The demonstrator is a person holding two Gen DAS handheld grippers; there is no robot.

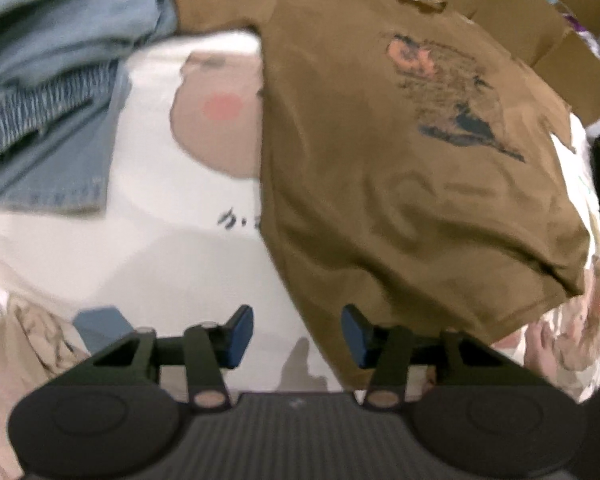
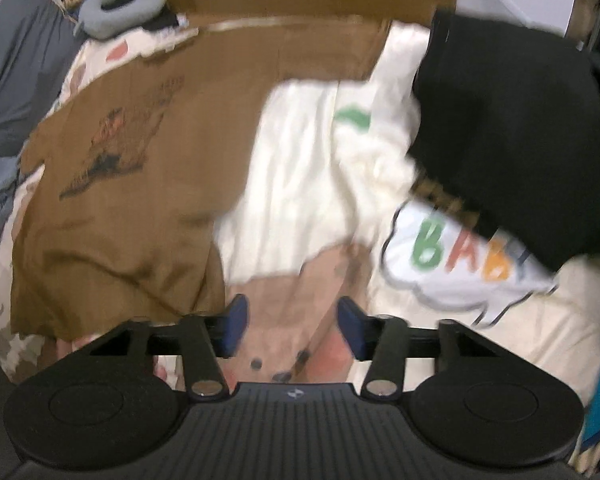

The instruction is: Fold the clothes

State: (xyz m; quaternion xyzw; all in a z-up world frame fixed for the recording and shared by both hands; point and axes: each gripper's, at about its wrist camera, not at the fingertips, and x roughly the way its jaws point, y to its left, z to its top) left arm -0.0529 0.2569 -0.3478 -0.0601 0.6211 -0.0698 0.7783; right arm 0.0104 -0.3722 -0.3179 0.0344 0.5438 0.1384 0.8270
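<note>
Clearly spread flat for folding, the brown printed cotton T-shirt (image 1: 400, 152) lies just ahead of the released, empty left hand-held gripper (image 1: 297, 336) and ahead-left of the equally released right hand-held gripper (image 2: 292, 330).

brown shirt (image 1: 380, 160) print: blurred | black garment (image 2: 520, 140): cut off (right edge) | lettering unreadable

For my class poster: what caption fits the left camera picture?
Open left claw hovers over a brown T-shirt beside folded jeans.
</note>
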